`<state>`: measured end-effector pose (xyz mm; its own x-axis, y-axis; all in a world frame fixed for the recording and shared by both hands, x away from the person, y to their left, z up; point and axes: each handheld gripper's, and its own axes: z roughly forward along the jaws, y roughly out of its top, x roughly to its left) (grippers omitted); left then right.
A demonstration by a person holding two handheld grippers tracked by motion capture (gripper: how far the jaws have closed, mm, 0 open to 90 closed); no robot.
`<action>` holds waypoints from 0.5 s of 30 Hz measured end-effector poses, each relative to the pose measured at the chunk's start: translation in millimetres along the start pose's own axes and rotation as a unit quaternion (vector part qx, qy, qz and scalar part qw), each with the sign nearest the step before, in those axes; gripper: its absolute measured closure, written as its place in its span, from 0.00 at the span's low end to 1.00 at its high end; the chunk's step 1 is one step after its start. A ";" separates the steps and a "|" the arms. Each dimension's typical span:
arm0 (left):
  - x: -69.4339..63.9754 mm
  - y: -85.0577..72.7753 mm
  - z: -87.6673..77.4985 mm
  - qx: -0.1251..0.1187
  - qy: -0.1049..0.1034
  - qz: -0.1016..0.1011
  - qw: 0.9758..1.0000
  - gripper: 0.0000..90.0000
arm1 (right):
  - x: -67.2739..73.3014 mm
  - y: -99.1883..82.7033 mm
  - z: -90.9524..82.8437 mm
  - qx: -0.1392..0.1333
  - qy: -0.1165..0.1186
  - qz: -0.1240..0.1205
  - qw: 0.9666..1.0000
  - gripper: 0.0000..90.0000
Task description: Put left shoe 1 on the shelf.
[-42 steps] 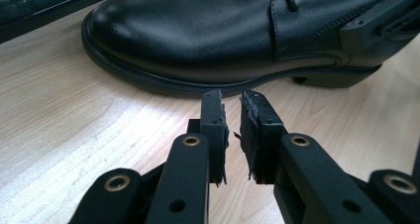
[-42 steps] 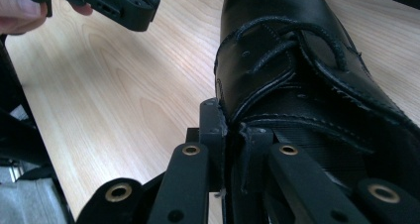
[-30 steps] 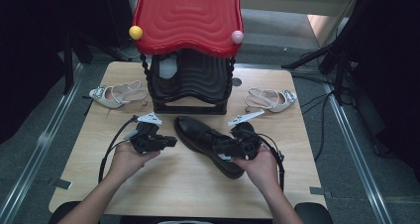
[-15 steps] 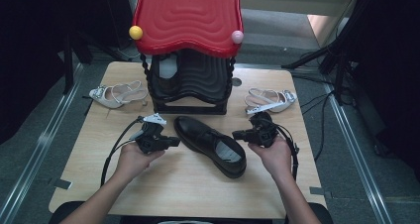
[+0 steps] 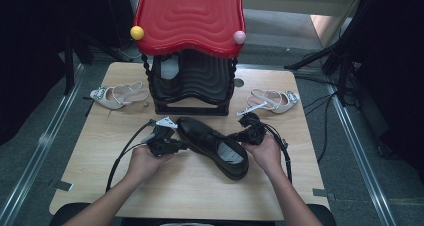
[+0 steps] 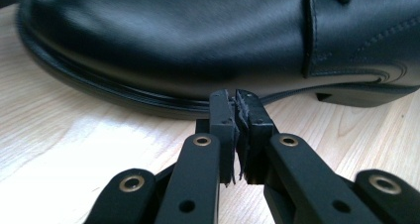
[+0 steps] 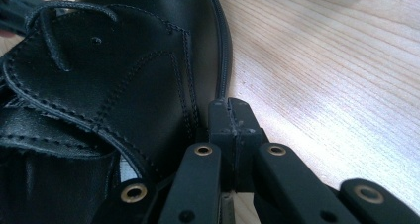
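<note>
The black shoe lay mid-counter between both closed, empty hand-held grippers — left at its toe side, right beside the laces. Having just closed on nothing, they could skid off the glossy leather — twisting the shoe.

Black leather lace-up shoe lay flat on its sole, set diagonally, toe up-left, heel down-right, pale insole showing at the opening. It sat between the two claws: toe end just beyond the left gripper, whose closed tips met the sole edge; right gripper against its opposite flank beside the welt, tips together. Upper glossy, stitched, laces loose.
</note>
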<state>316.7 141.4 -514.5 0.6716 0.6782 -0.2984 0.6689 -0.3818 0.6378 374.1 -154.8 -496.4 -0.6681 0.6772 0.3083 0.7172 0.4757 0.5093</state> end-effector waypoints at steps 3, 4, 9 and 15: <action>0.0 1.1 0.6 0.002 -0.001 0.005 1.000 0.96 | 3.0 -2.4 -0.3 0.004 0.006 0.001 1.000 1.00; 1.0 1.7 -0.5 -0.001 -0.002 0.007 1.000 0.96 | 4.7 -3.3 -0.3 0.006 0.007 -0.001 1.000 1.00; 3.5 1.3 2.9 0.003 -0.011 0.000 1.000 0.96 | 12.5 -12.1 -0.6 0.005 0.018 0.002 1.000 1.00; 1.3 1.4 6.2 0.005 -0.017 0.003 1.000 0.96 | 22.6 -20.0 -1.2 0.001 0.015 0.006 1.000 1.00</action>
<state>320.5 137.8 -518.4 0.6851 0.6551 -0.3185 0.6682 -0.3912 0.6328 344.4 -149.7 -498.6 -0.6654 0.6656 0.3380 0.7251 0.4687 0.5046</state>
